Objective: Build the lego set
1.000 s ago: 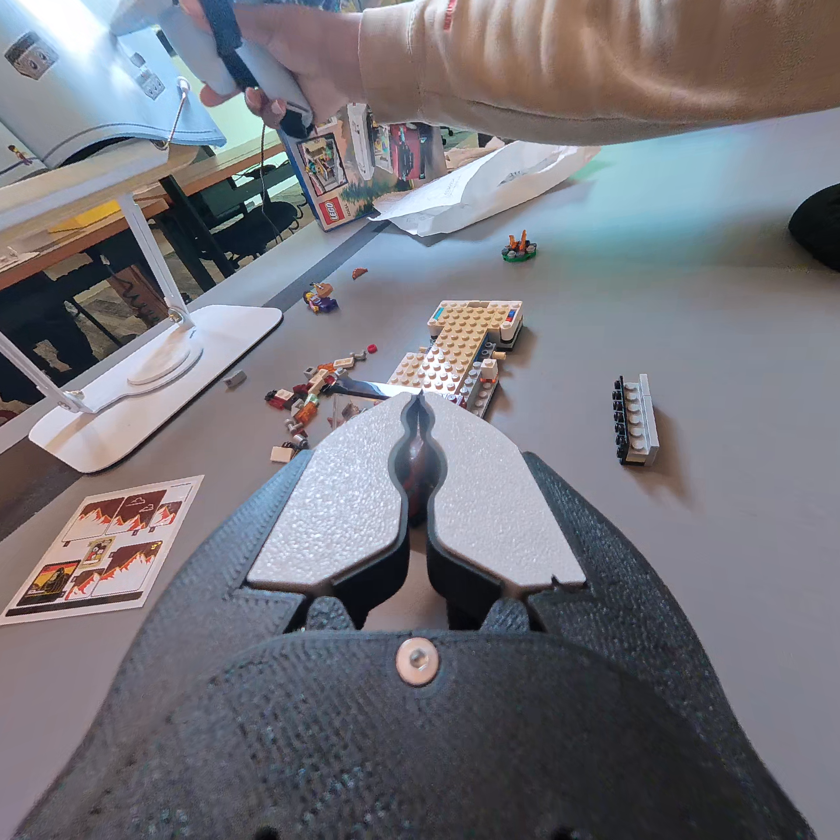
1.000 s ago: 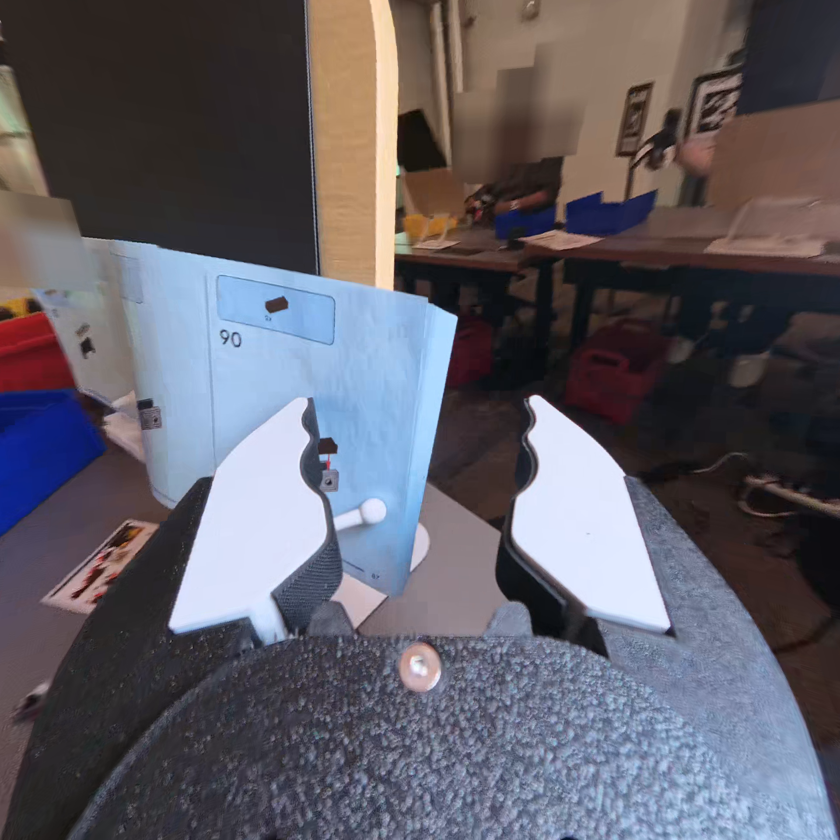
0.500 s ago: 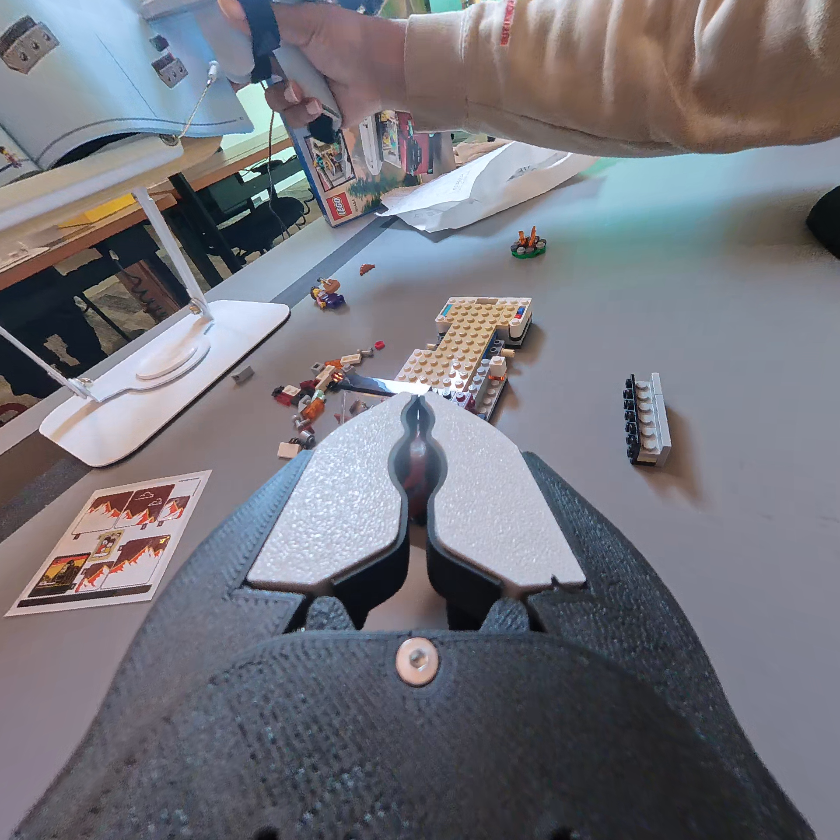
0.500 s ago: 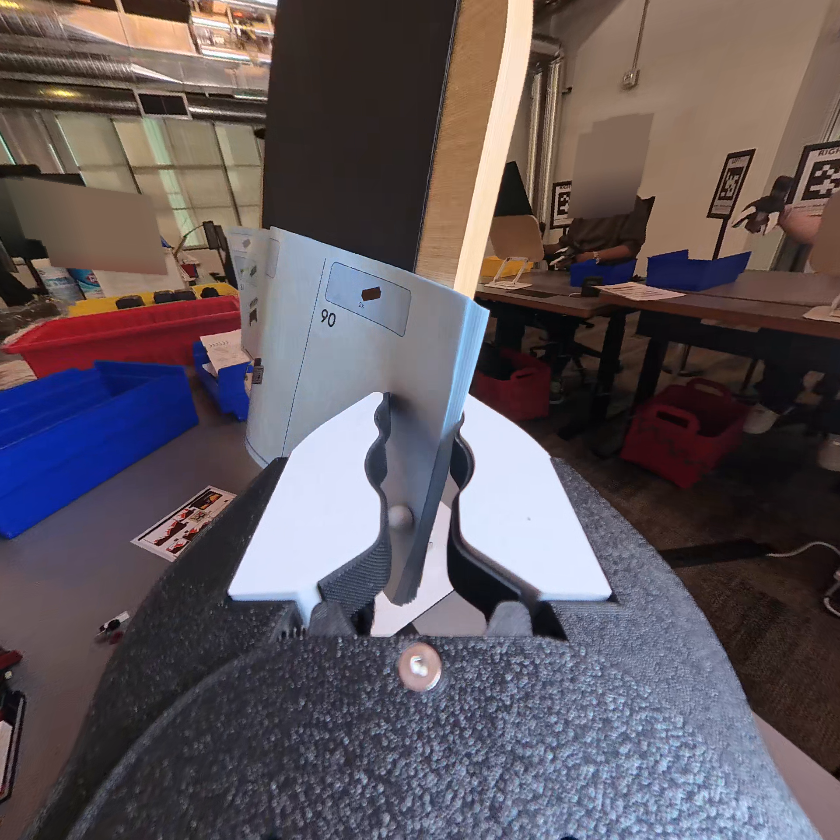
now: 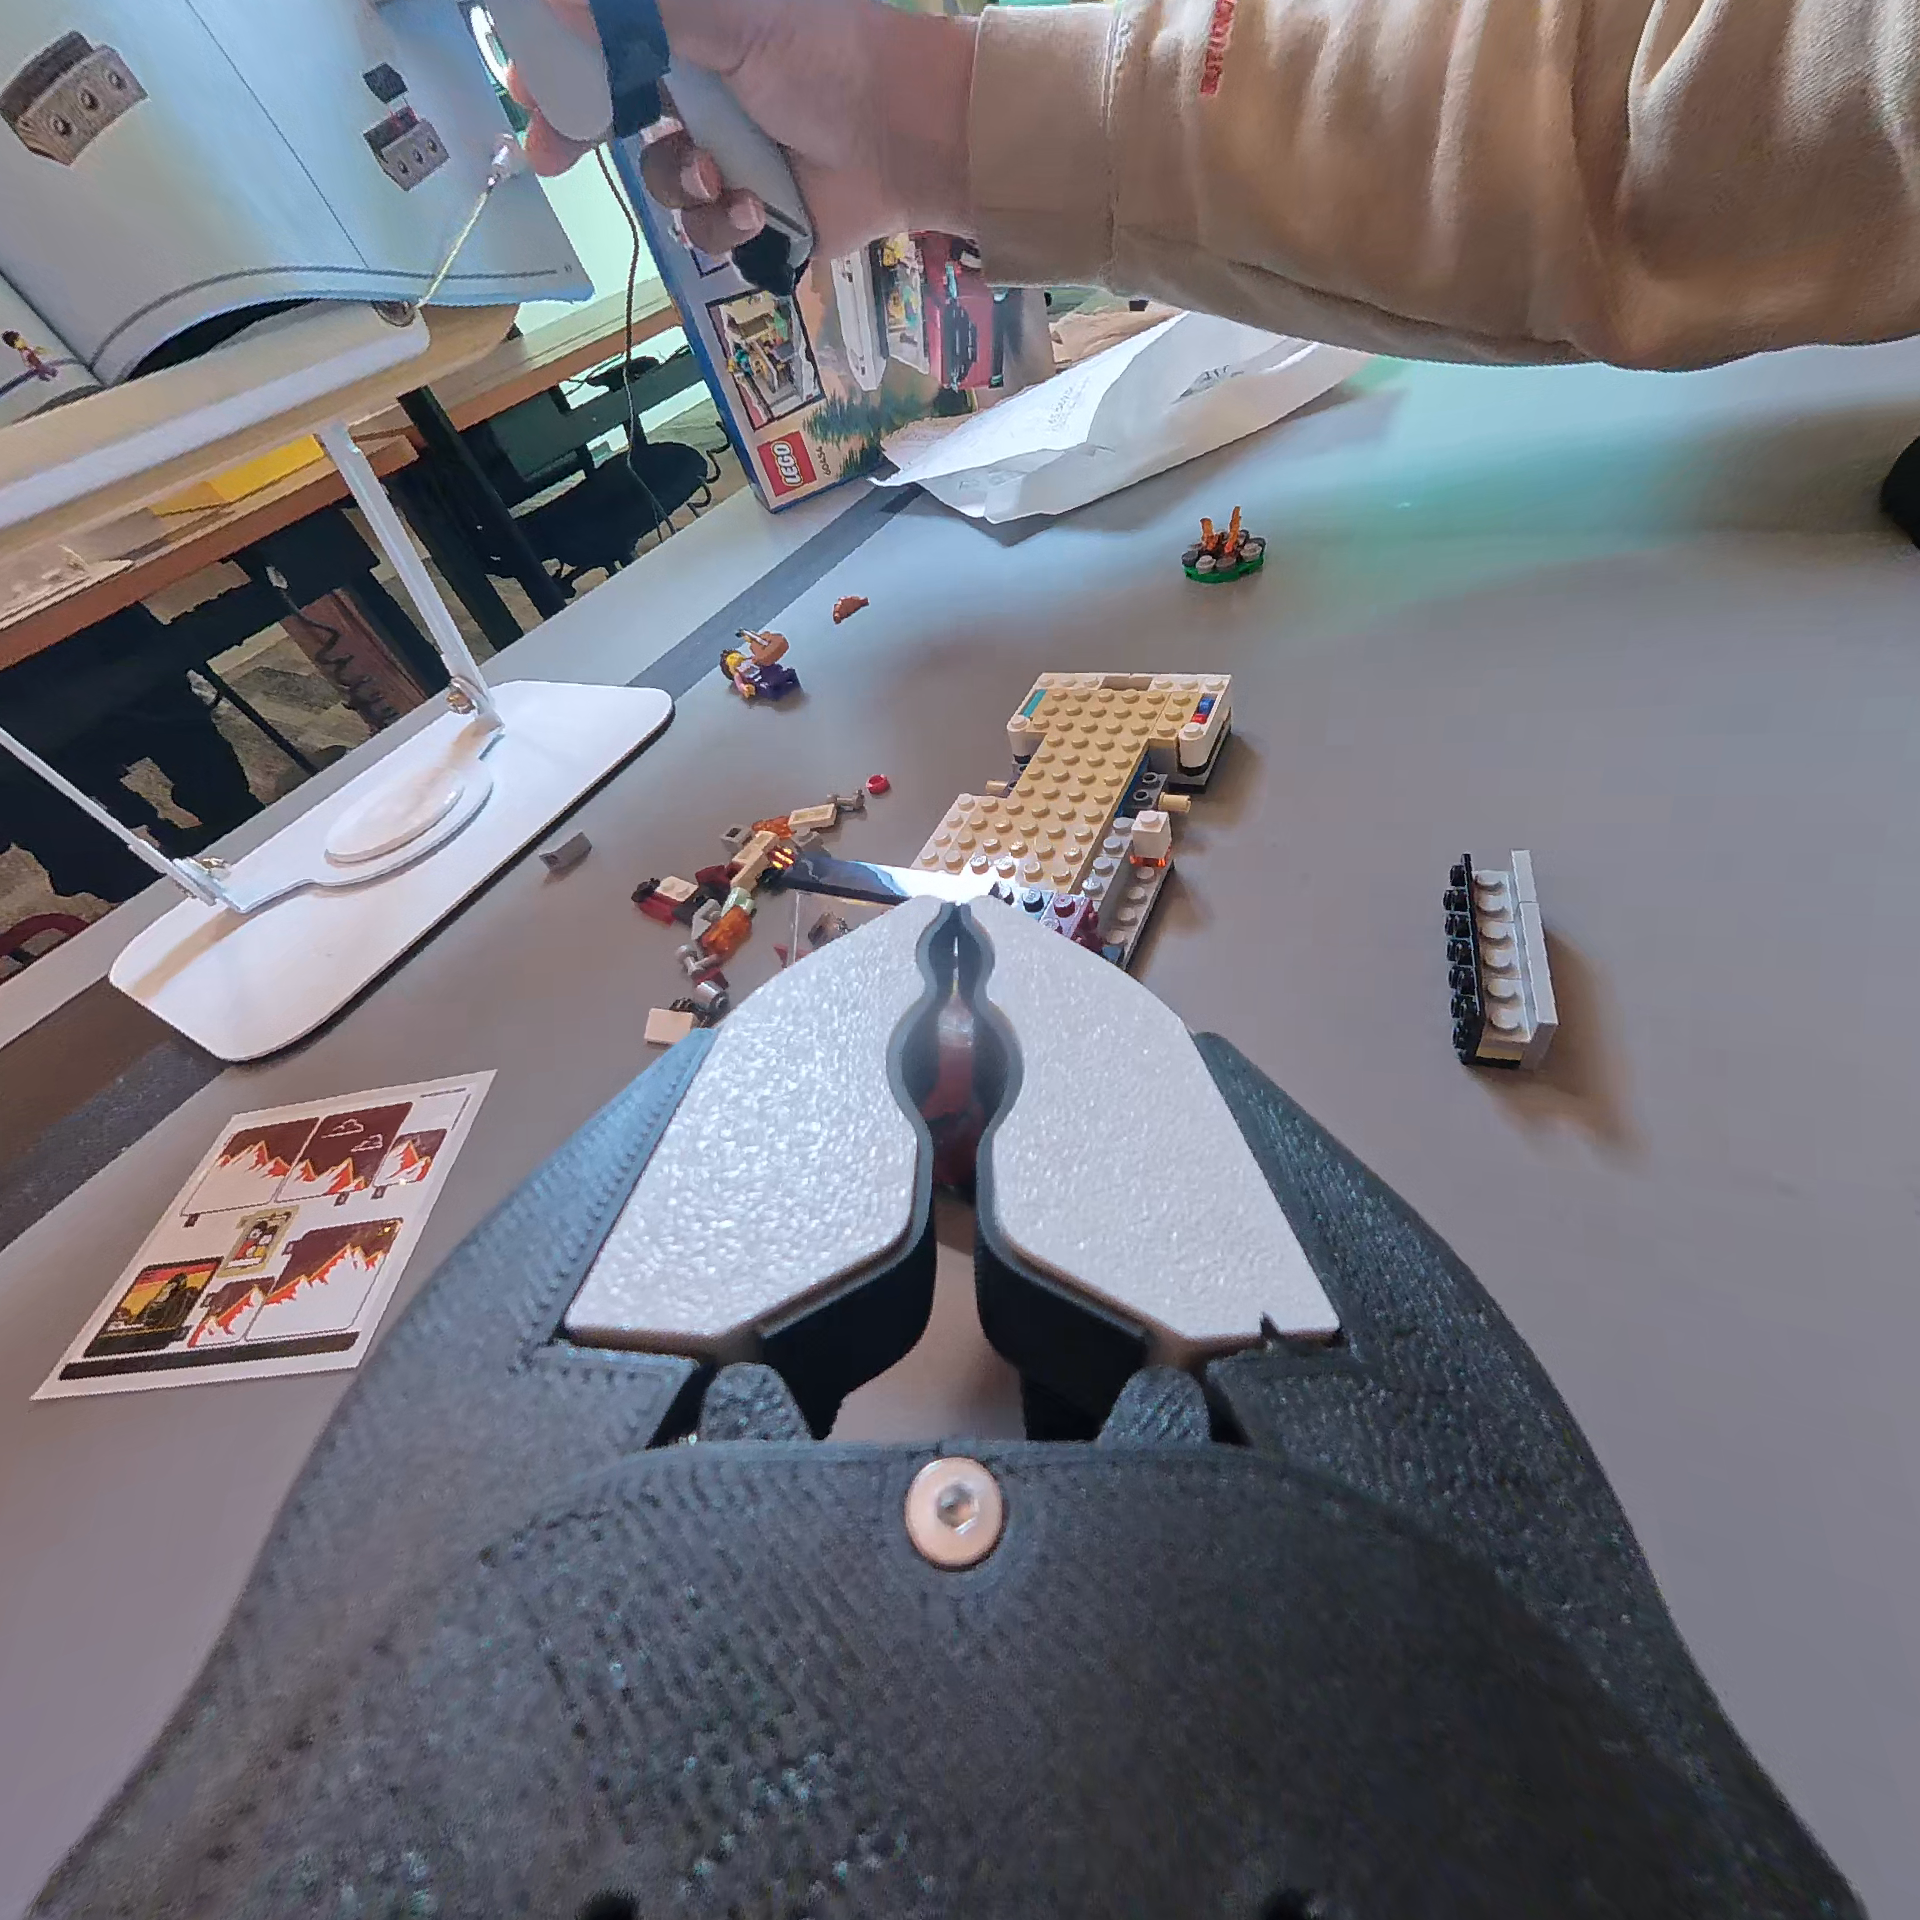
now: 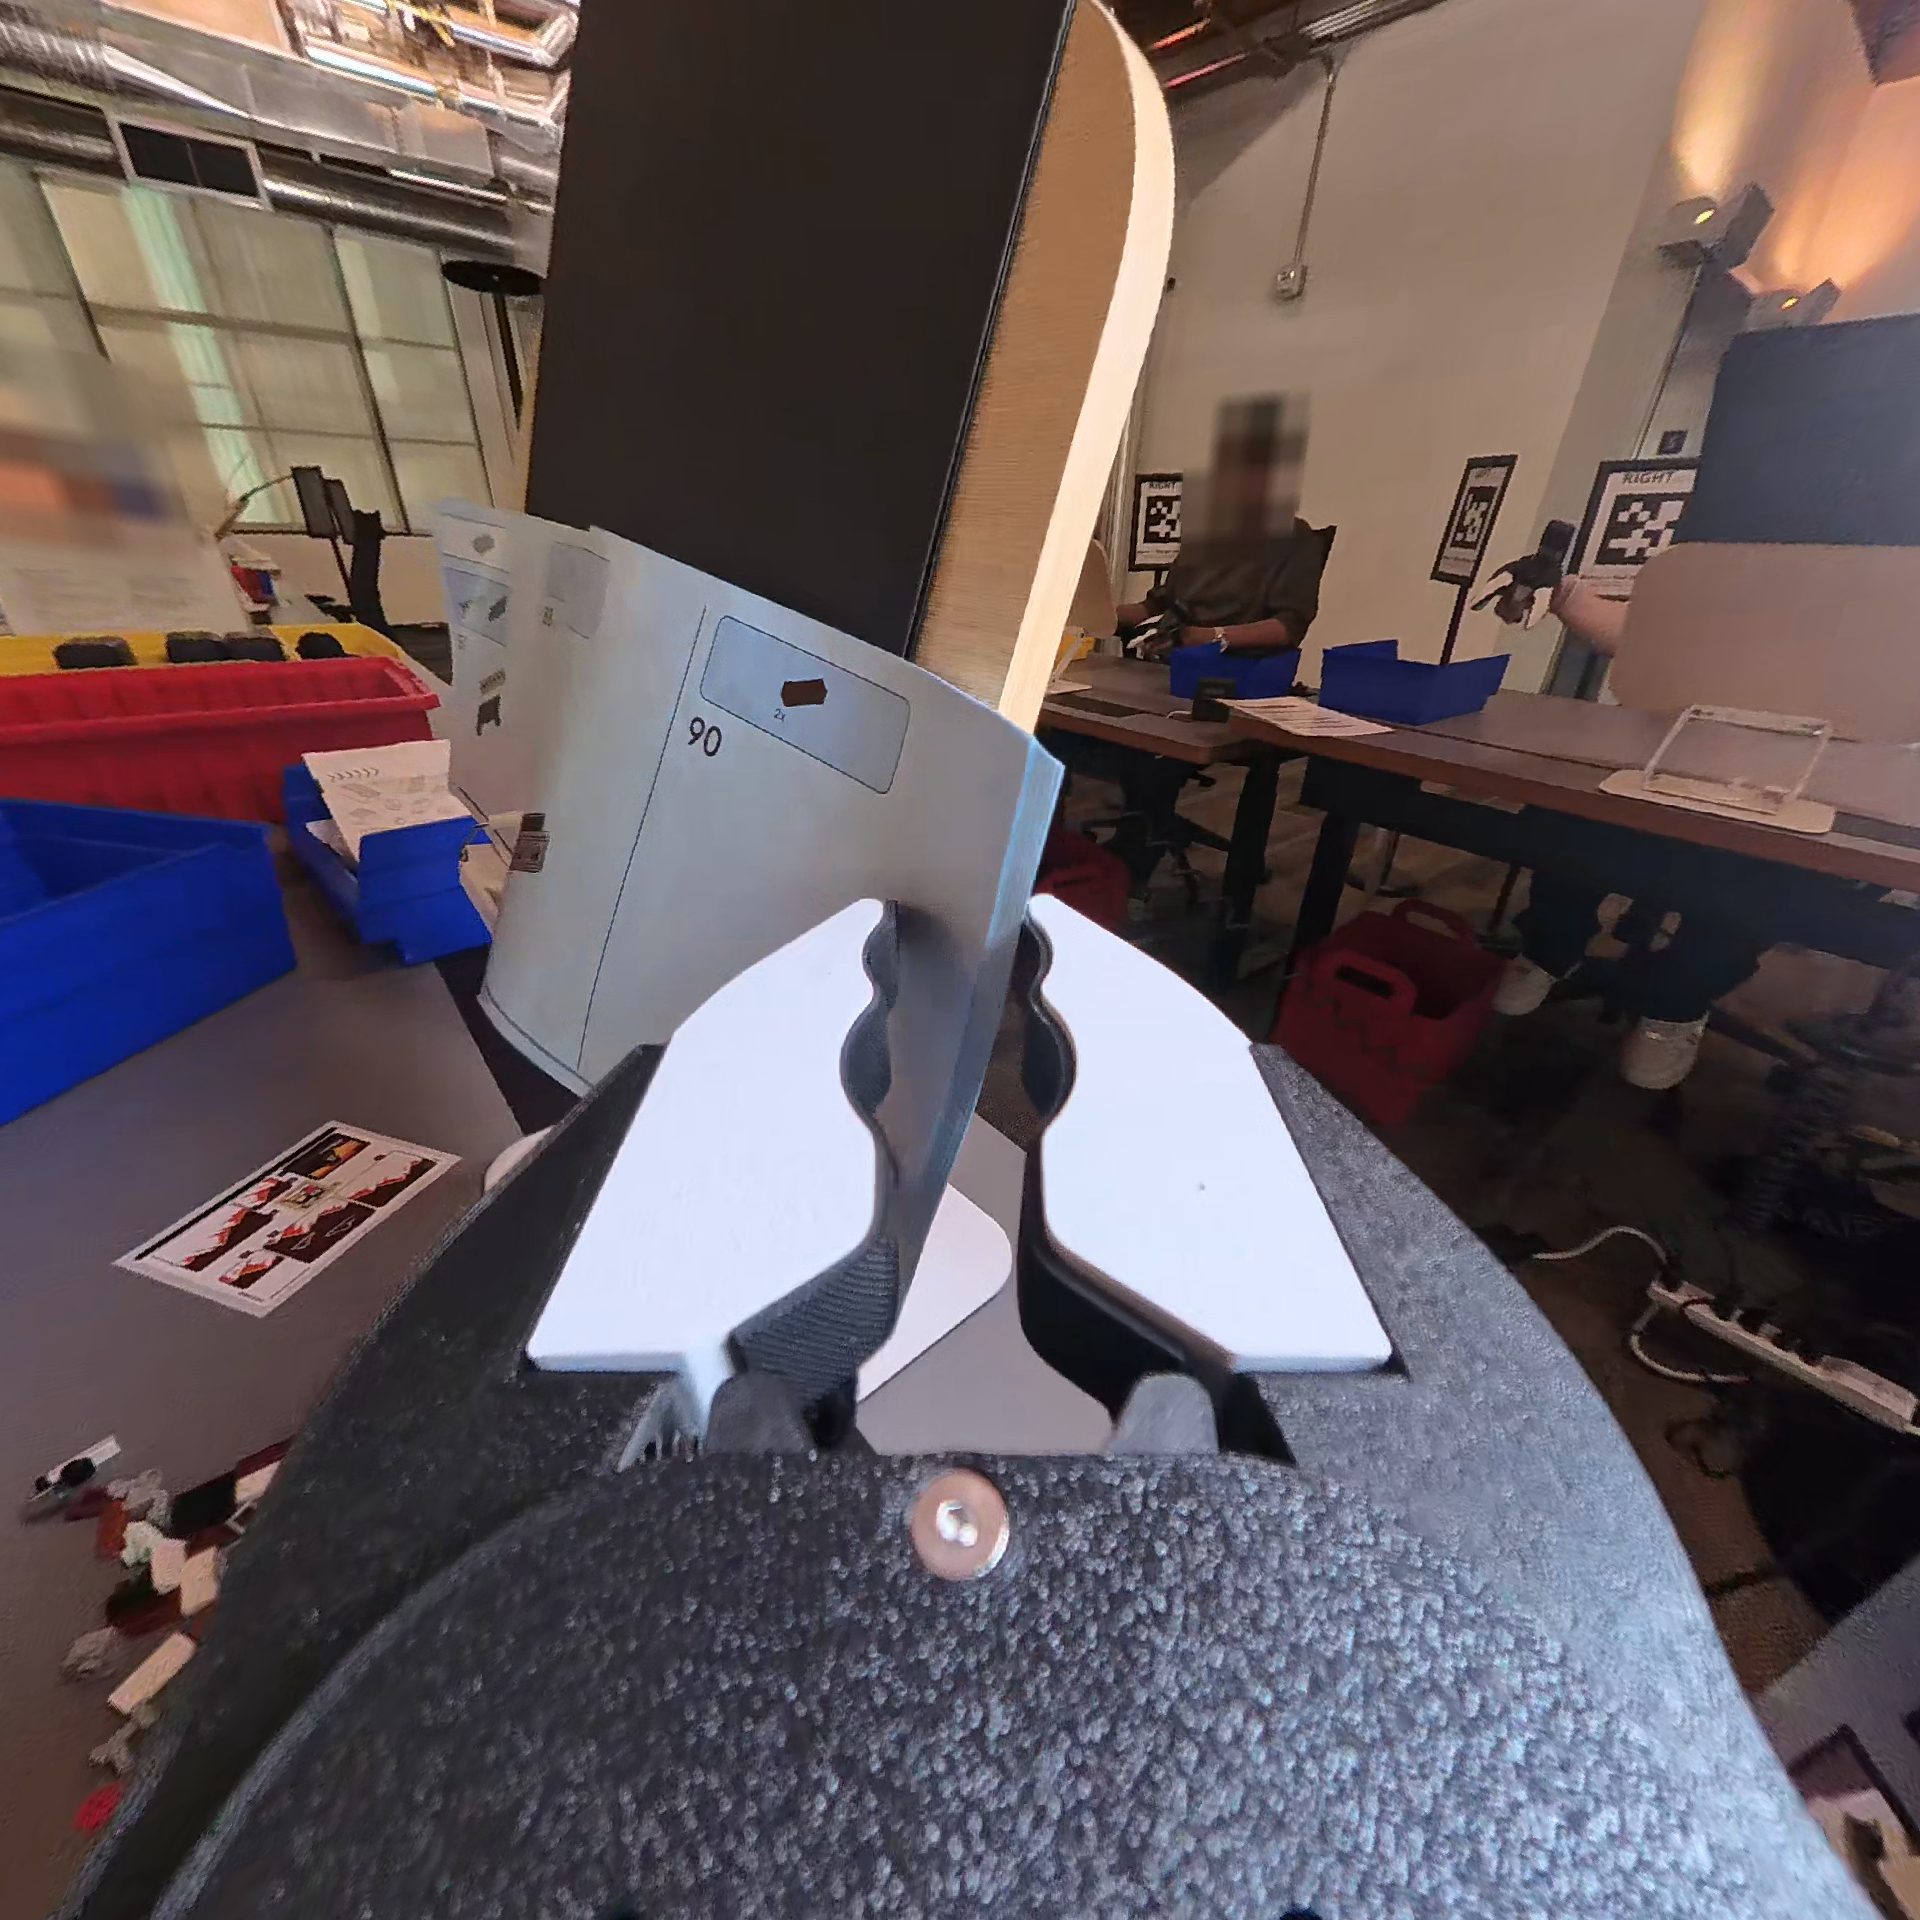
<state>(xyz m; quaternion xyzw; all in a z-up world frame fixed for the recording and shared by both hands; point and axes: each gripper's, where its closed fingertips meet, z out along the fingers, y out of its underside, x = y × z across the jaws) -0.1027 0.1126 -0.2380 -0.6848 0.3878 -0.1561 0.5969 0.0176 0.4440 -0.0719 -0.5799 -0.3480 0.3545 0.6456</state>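
My left gripper point(image 5: 954, 914) is shut, low over the grey table point(image 5: 1558, 1299). A small dark red piece point(image 5: 951, 1081) sits in the hollow between its fingers. Just beyond its tips lie a tan studded build point(image 5: 1091, 779) and a scatter of loose small pieces point(image 5: 738, 883). My right gripper point(image 6: 951, 914) is shut on the lower right edge of a stack of pages of the pale blue instruction booklet point(image 6: 790, 883), which leans on a stand's dark board point(image 6: 779, 312). In the left wrist view the booklet point(image 5: 260, 177) is at the top left, with a hand on the right gripper's handle point(image 5: 717, 135).
The stand's white base point(image 5: 395, 842) sits left of the loose pieces. A sticker sheet point(image 5: 270, 1236) lies at the front left. A black and white brick strip point(image 5: 1496, 956) lies to the right. A set box point(image 5: 831, 364) and white paper point(image 5: 1122, 416) are at the back. Blue bins point(image 6: 125, 914) stand left of the stand. Left tips to right tips: about 40 cm.
My right gripper went from wide open beside the booklet to shut on its page edge, and has since tightened slightly. My left gripper stayed shut on the dark red piece and barely moved.
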